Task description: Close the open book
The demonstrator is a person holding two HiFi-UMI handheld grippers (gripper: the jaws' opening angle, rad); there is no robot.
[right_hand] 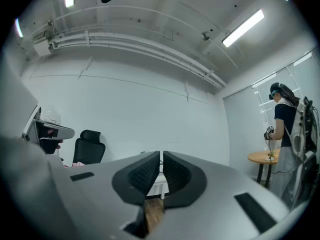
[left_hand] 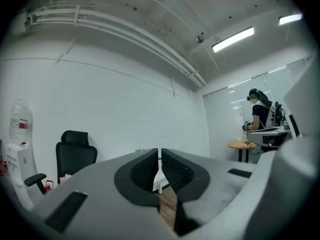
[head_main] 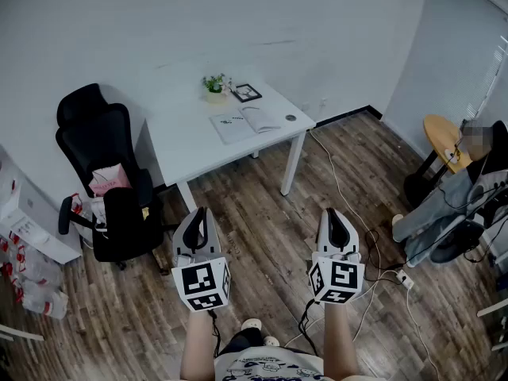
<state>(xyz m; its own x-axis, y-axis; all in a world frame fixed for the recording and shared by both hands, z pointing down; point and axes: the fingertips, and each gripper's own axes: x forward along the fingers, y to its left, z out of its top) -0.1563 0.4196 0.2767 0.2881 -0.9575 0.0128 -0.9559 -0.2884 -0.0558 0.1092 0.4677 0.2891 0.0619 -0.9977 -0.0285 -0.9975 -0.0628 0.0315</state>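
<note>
Book (head_main: 246,122): open, pages white, flat on far white table (head_main: 186,145).
Left gripper (head_main: 200,217): jaws together, empty.
Right gripper (head_main: 337,214): jaws together, empty.

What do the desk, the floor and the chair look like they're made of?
Desk: smooth matte white top, probably laminate or painted board. Floor: brown planks with grain and seams, wood or wood-look laminate. Chair: black padded upholstery, fabric or faux leather; can't tell.

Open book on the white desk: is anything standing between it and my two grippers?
Nothing visible. Bare wood floor lies between the left gripper, the right gripper and the desk holding the open book; the black chair stands aside.
</note>
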